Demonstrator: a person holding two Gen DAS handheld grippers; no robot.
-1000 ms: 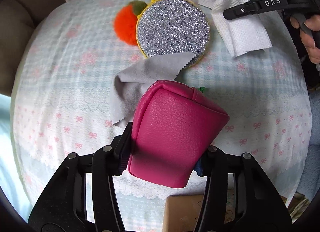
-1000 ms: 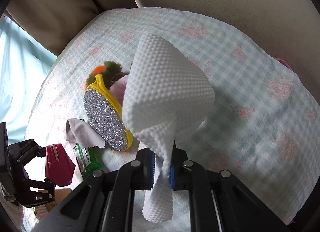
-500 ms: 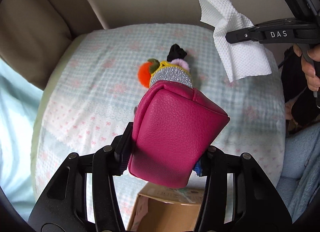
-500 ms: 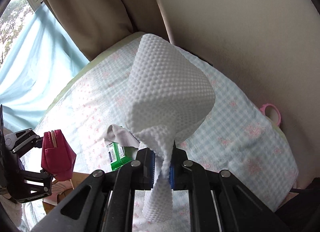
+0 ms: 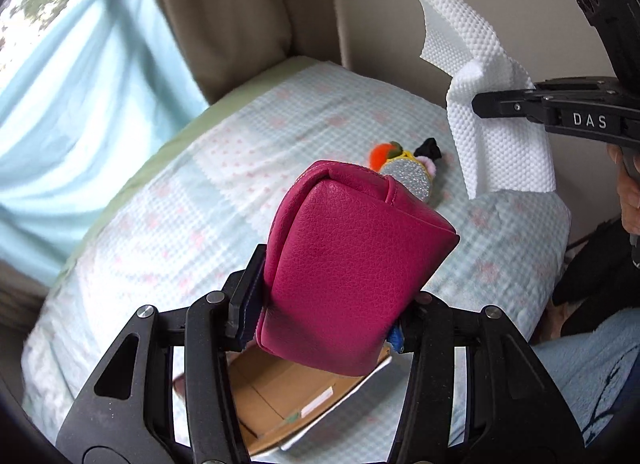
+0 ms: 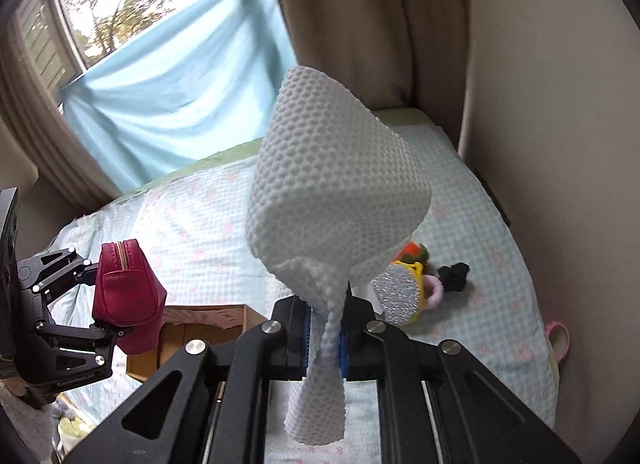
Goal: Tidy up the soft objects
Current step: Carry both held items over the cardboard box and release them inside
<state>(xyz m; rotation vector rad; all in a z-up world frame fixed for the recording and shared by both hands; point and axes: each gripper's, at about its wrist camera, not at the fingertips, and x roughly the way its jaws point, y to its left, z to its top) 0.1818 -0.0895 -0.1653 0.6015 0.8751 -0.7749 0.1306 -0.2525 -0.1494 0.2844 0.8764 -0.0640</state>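
Note:
My left gripper (image 5: 326, 316) is shut on a magenta leather pouch (image 5: 352, 268), held high above the bed; from the right wrist view the same pouch (image 6: 128, 296) shows its gold zip, gripped by the left gripper (image 6: 106, 300). A white dimpled cloth (image 6: 336, 203) is pinched in my right gripper (image 6: 325, 338), which is shut on its twisted lower part. That cloth (image 5: 488, 103) hangs from the right gripper (image 5: 486, 103) at the upper right of the left wrist view. Down on the bedspread lies a silver glitter purse (image 6: 400, 294) with an orange pompom (image 5: 380, 151).
An open cardboard box (image 5: 280, 396) sits on the bed (image 5: 180, 232) below the pouch. A black scrunchie (image 6: 454, 274) and a pink ring (image 6: 558, 338) lie near the bed's right edge. Curtains (image 6: 348, 15), a blue sheet (image 6: 172, 103) and a wall border the bed. A person's hand (image 5: 630, 191) holds the right gripper.
Both grippers rose well above the bed with pouch and cloth still held, and both rolled. The bed items shrank in view; the window and curtains came into sight.

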